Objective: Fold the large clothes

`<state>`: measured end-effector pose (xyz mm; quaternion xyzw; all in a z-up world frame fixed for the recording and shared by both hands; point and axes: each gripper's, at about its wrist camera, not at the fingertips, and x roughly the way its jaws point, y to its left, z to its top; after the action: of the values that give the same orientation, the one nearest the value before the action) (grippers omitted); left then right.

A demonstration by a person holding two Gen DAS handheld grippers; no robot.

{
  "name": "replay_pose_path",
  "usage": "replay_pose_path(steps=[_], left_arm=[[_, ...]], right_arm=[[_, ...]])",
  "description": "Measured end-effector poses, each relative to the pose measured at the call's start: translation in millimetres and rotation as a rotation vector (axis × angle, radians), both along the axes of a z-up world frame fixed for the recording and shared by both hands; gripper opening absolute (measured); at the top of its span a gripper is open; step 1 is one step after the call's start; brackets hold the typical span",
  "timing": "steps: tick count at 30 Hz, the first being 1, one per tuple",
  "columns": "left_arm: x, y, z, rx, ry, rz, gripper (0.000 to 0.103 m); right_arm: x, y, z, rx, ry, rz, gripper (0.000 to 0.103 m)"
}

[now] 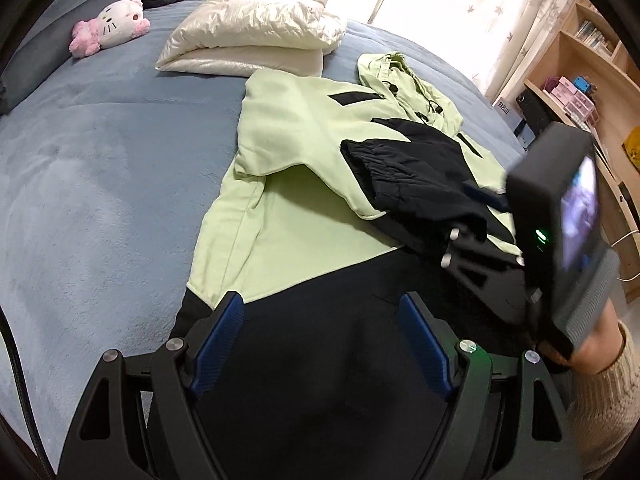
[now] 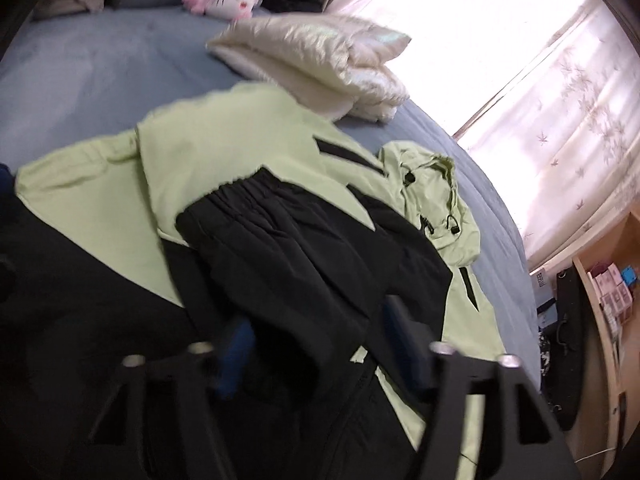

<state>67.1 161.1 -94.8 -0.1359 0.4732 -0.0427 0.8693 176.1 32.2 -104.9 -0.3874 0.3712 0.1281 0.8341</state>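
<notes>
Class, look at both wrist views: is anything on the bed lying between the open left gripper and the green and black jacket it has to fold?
Nothing visible does. The left gripper hangs open directly over the black hem of the jacket, with no object between. The folded cream coat and the plush toy lie further up the bed, apart from the gripper's path.

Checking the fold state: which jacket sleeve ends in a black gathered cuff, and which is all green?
The sleeve folded over the chest beside the right gripper has the black cuff. The other sleeve, folded toward the cream puffer, is all green.
</notes>
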Motion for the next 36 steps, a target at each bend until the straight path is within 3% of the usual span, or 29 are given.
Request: replay_pose_path(steps=[2, 3, 6, 9, 12, 15, 17, 19, 20, 21, 23, 24, 27, 31, 36], left_arm=[[-1.9, 2.5, -0.8, -0.001, 0.002, 0.003, 0.079], [-2.1, 3.5, -0.5, -0.003, 0.001, 0.005, 0.079], [-2.9, 7.2, 1.1, -0.011, -0.008, 0.011, 0.079], [-4.9, 9.5, 3.4, -0.014, -0.018, 0.025, 0.079], [-5.7, 12.2, 6.5, -0.02, -0.028, 0.039, 0.079], [-5.2, 13.0, 5.9, -0.029, -0.024, 0.048, 0.079], [-3.4, 12.6, 2.8, -0.04, -0.011, 0.048, 0.079], [-1.4, 10.7, -1.2, -0.042, 0.003, 0.044, 0.079], [0.1, 9.5, -3.3, -0.042, 0.009, 0.042, 0.079], [1.2, 7.7, -5.4, -0.043, 0.016, 0.039, 0.079], [2.6, 4.2, -8.2, -0.044, 0.022, 0.032, 0.079], [3.9, 2.6, -9.0, -0.043, 0.024, 0.029, 0.079], [11.7, -2.7, -9.4, -0.026, 0.031, 0.014, 0.079], [31.8, -4.1, -2.8, 0.012, 0.021, -0.003, 0.079], [73.9, 6.7, 3.9, 0.049, 0.017, 0.005, 0.079]], right_arm=[[8.7, 0.6, -4.3, -0.007, 0.044, -0.021, 0.012], [13.4, -0.1, -4.2, 0.004, 0.068, -0.036, 0.007], [19.8, 1.3, 8.7, 0.053, 0.078, -0.046, 0.005], [24.5, 5.9, 42.7, 0.121, 0.028, -0.02, 0.004], [33.4, -7.9, 97.5, 0.339, -0.016, -0.035, 0.003], [47.5, -67.9, 142.4, 0.681, -0.063, -0.199, 0.004], [54.7, -112.8, 141.3, 0.856, -0.045, -0.347, 0.004], [61.6, -160.0, 114.4, 0.978, 0.017, -0.552, 0.007], [65.0, -181.2, 89.6, 1.008, 0.103, -0.669, 0.018], [67.7, -197.1, 60.9, 1.013, 0.223, -0.766, 0.032], [61.5, -211.2, 20.3, 0.99, 0.379, -0.855, 0.034], [53.2, -212.4, 7.0, 0.955, 0.415, -0.857, 0.034], [33.6, -206.6, 2.5, 0.87, 0.406, -0.797, 0.035], [32.0, -210.1, 15.5, 0.885, 0.398, -0.729, 0.037], [45.8, -228.9, 34.4, 0.915, 0.332, -0.717, 0.05]])
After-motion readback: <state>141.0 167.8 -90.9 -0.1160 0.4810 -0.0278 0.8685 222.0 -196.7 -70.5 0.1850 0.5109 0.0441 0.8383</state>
